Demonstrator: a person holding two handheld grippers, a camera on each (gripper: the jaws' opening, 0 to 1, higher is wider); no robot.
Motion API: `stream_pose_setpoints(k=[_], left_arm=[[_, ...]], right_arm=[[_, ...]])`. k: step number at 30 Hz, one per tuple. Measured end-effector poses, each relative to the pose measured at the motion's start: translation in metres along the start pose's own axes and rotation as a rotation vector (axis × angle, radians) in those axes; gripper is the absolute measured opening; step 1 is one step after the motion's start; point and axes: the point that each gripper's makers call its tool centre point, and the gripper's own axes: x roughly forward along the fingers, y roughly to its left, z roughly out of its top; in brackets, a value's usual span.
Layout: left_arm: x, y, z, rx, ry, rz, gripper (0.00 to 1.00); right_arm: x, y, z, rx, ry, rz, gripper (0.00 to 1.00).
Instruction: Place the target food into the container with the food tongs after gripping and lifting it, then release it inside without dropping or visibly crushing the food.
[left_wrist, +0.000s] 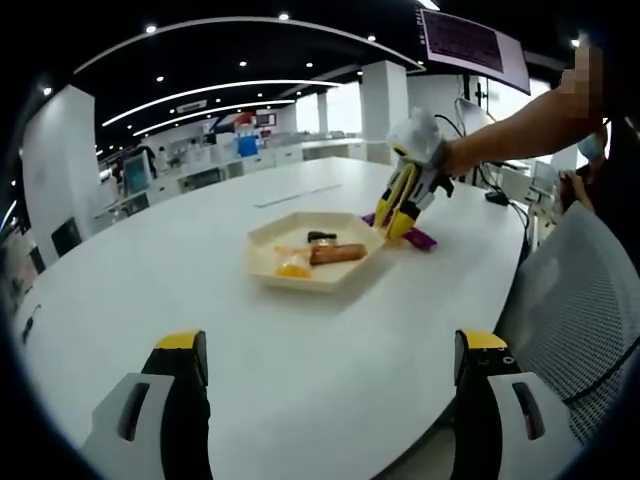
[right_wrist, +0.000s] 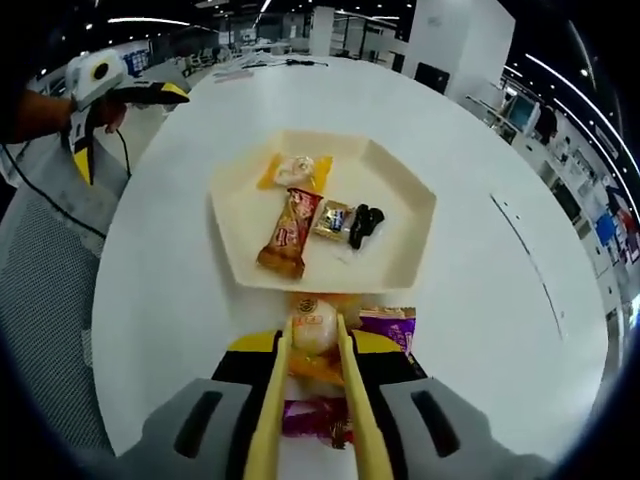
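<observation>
My right gripper (right_wrist: 313, 352) is shut on yellow food tongs (right_wrist: 350, 410), whose two arms pinch a round pale wrapped bun (right_wrist: 313, 326) just outside the near edge of the cream hexagonal tray (right_wrist: 240, 215). Whether the bun is off the table I cannot tell. In the left gripper view the same gripper (left_wrist: 405, 195), held by a person's hand, points the tongs down beside the tray (left_wrist: 300, 283) at purple packets (left_wrist: 418, 238). My left gripper (left_wrist: 330, 350) stands open over bare table with nothing between its jaws, and it also appears far off as the left gripper (right_wrist: 100, 80).
The tray holds an orange sweet (right_wrist: 295, 170), a brown-red packet (right_wrist: 288, 232), a gold packet (right_wrist: 332, 220) and a black piece (right_wrist: 364, 225). A purple packet (right_wrist: 388, 322) lies by the tongs. A grey mesh chair (left_wrist: 590, 310) stands at the table's edge.
</observation>
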Motion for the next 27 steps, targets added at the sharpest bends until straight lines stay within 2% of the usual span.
stream_pose_setpoints(k=[5,9,12,14,15,19,27], left_arm=[[0.001,-0.001,-0.001,0.004,0.005,-0.004,1.00],[-0.001,0.001,0.001,-0.001,-0.005,0.007,1.00],[0.000,0.001,0.001,0.006,-0.005,0.005,1.00],[-0.001,0.001,0.001,0.006,-0.004,0.006,1.00],[-0.001,0.001,0.002,0.004,-0.008,0.007,1.00],[-0.001,0.002,0.002,0.002,-0.010,0.007,1.00],[-0.001,0.001,0.003,0.009,-0.009,0.010,1.00]], right_arm=[[0.000,-0.003,0.001,0.034,0.012,-0.017,0.21],[-0.005,-0.010,0.001,0.070,-0.004,-0.048,0.19],[-0.009,-0.012,-0.003,0.114,-0.004,-0.037,0.20],[-0.011,-0.007,-0.006,0.156,0.006,-0.002,0.20],[-0.013,-0.011,-0.007,0.141,0.006,-0.022,0.20],[-0.024,-0.014,-0.006,0.192,-0.014,-0.014,0.20],[-0.037,-0.018,-0.002,0.192,-0.037,-0.025,0.20]])
